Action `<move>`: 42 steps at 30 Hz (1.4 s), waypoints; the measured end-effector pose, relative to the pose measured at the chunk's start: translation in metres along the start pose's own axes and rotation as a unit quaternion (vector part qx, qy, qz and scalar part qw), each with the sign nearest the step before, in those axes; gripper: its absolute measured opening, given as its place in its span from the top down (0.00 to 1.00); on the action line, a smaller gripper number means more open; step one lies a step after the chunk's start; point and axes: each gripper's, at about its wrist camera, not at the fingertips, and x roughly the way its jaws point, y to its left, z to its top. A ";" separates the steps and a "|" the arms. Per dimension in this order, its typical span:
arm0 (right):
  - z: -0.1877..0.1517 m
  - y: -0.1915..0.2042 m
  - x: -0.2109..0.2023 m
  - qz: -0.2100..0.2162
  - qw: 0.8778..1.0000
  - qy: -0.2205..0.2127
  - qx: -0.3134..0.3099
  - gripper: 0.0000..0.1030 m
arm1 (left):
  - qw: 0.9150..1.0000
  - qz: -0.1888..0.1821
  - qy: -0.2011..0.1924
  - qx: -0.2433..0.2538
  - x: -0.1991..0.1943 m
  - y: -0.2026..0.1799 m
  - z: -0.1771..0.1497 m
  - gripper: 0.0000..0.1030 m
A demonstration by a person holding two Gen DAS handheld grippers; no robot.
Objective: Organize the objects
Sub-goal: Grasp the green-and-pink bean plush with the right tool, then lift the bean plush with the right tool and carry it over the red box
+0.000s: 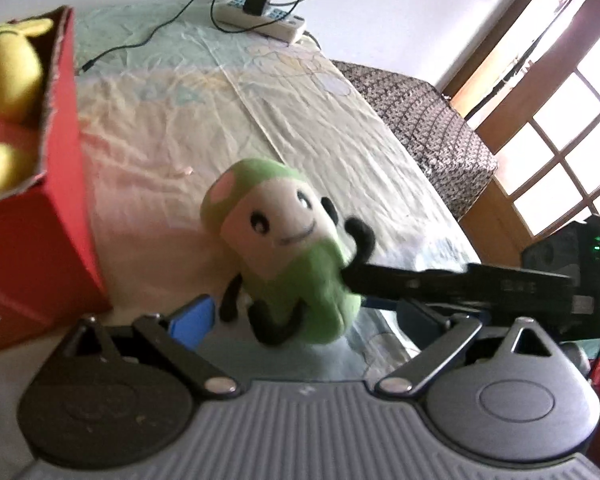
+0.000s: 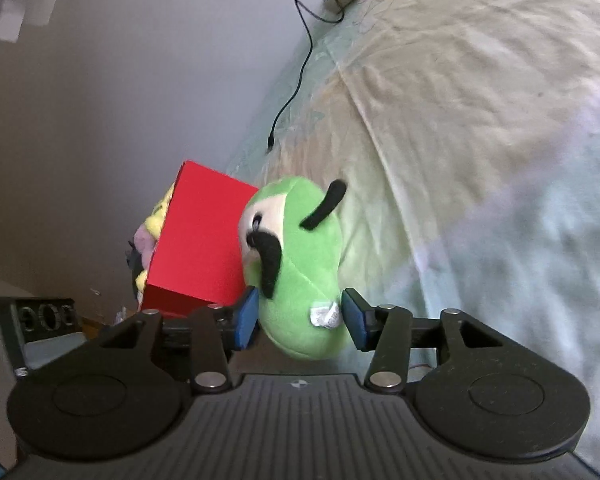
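Right gripper [image 2: 300, 318]: blue pads closed against the lower body of the green mushroom plush [image 2: 300, 272], gripping it.
Plush position: held above the bedsheet [image 2: 480, 128], just beside the red box [image 2: 200, 244].
Left gripper [image 1: 300, 320]: jaws wide apart, nothing between them.
Box contents: yellow plush [image 1: 4, 76].

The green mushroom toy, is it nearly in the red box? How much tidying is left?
Done: a yellow plush already sits inside the red box. In hand: the right gripper has its blue pads on either side of the green mushroom toy, right beside the box. The left gripper is open and holds nothing. Left: getting the mushroom toy into the box. No other loose toys show on the bed.
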 end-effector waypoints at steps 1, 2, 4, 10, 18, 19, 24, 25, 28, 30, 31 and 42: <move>0.002 -0.002 -0.004 0.005 1.000 -0.010 0.005 0.48 | 1.000 -0.002 0.002 -0.002 0.002 0.002 0.001 0.05; 0.004 -0.002 -0.004 0.008 1.000 -0.020 0.008 0.48 | 1.000 -0.002 0.004 -0.005 0.005 0.004 0.002 0.05; 0.008 -0.006 -0.008 0.017 0.999 -0.042 0.023 0.47 | 1.000 0.000 0.010 -0.010 0.009 0.008 0.003 0.05; 0.021 -0.009 0.019 0.023 0.998 -0.038 0.036 0.48 | 0.999 -0.020 0.018 -0.035 0.019 0.019 0.011 0.11; 0.017 -0.016 0.036 0.042 0.997 -0.001 0.061 0.55 | 0.999 -0.012 0.026 -0.023 0.023 0.016 0.013 0.19; 0.016 -0.016 0.036 0.045 0.997 0.001 0.067 0.56 | 0.999 -0.012 0.026 -0.021 0.022 0.016 0.012 0.20; 0.009 -0.008 0.026 0.046 0.997 0.010 0.055 0.57 | 1.000 -0.010 0.026 -0.011 0.016 0.009 0.009 0.20; 0.008 -0.005 0.023 0.048 0.997 0.011 0.052 0.57 | 1.000 -0.009 0.023 -0.007 0.012 0.007 0.008 0.20; 0.006 0.004 0.017 0.055 0.997 0.013 0.042 0.57 | 1.000 -0.005 0.010 0.007 -0.001 0.000 0.006 0.20; 0.006 0.013 0.012 0.063 0.997 0.013 0.031 0.57 | 1.000 -0.002 -0.003 0.011 -0.011 -0.004 0.005 0.20; 0.006 0.018 0.010 0.066 0.997 0.014 0.025 0.57 | 1.000 0.000 -0.010 0.012 -0.017 -0.005 0.005 0.20; 0.016 0.095 0.012 0.143 0.987 0.017 -0.075 0.57 | 0.989 0.038 -0.139 0.021 -0.105 -0.012 0.010 0.20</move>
